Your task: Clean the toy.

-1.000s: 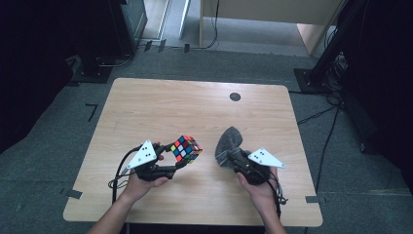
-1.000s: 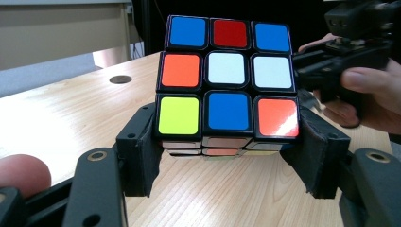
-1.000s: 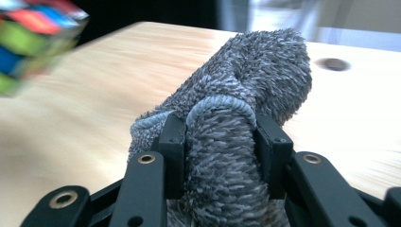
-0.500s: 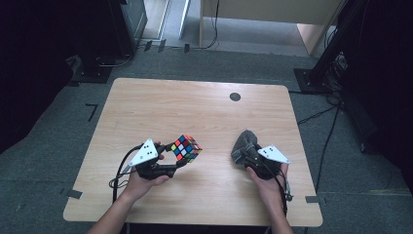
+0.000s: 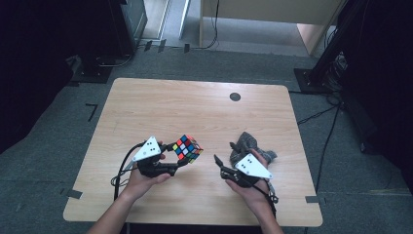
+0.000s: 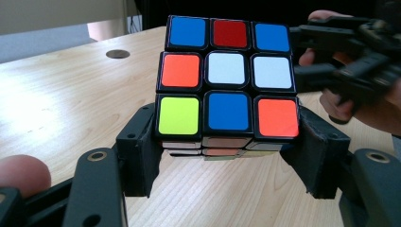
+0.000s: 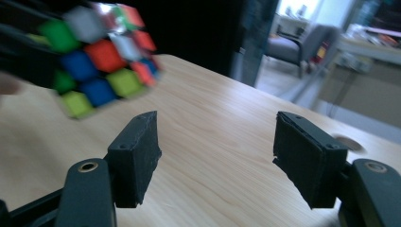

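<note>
Jaws of your left gripper (image 6: 227,165) pinch the puzzle cube (image 6: 228,80) by its lowest layer, one pad against each side, so the cube sits upright above them with a blue, red, white and orange face toward the camera. In the high view you hold the cube (image 5: 188,148) clear of the bench (image 5: 195,107), left of centre, likely to offer its free layers to the other hand. Your right gripper (image 7: 215,151) has its jaws spread wide with nothing between them and bare wood beyond; the blurred cube (image 7: 97,61) lies up and to their left, well apart. Just behind that gripper (image 5: 225,168) a crumpled grey cloth (image 5: 249,145) rests on the bench, apparently set aside.
</note>
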Action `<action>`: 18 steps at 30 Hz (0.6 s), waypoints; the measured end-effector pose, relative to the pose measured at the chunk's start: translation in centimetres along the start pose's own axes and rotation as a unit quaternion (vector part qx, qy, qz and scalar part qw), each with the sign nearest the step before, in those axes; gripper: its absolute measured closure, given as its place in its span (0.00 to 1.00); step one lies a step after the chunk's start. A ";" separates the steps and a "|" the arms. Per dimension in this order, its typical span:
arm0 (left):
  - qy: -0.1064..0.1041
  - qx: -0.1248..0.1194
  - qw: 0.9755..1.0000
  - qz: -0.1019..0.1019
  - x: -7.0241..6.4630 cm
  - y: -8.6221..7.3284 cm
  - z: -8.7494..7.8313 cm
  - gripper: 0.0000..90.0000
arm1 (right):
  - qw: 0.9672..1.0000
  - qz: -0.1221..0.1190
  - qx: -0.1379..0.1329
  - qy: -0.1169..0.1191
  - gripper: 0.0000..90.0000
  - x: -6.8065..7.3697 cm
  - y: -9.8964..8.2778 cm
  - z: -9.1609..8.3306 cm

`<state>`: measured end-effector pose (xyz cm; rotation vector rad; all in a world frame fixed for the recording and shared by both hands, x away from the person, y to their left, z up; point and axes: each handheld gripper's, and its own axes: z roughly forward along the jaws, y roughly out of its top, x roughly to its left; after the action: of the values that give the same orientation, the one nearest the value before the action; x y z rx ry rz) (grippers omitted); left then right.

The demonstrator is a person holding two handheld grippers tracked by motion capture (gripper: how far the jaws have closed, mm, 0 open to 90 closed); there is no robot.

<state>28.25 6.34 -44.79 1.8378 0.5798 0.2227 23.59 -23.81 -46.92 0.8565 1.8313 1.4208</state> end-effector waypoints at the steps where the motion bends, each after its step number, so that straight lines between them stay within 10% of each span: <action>1: 0.000 0.001 1.000 -0.002 0.0 0.0 0.0 0.38 | 1.000 -0.009 -0.005 0.012 0.36 0.7 0.1 0.1; 6: -0.005 0.003 1.000 -0.014 0.1 0.1 0.1 0.38 | 0.997 -0.050 -0.012 0.054 0.33 2.9 -0.1 1.0; 18: -0.049 0.027 0.998 -0.034 -0.6 0.5 0.8 0.38 | 0.992 -0.114 -0.030 0.054 0.31 5.1 -0.8 2.5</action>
<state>28.22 5.23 -44.49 1.8655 0.5837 0.0709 22.63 -18.50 -48.74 0.5312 1.8893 1.3909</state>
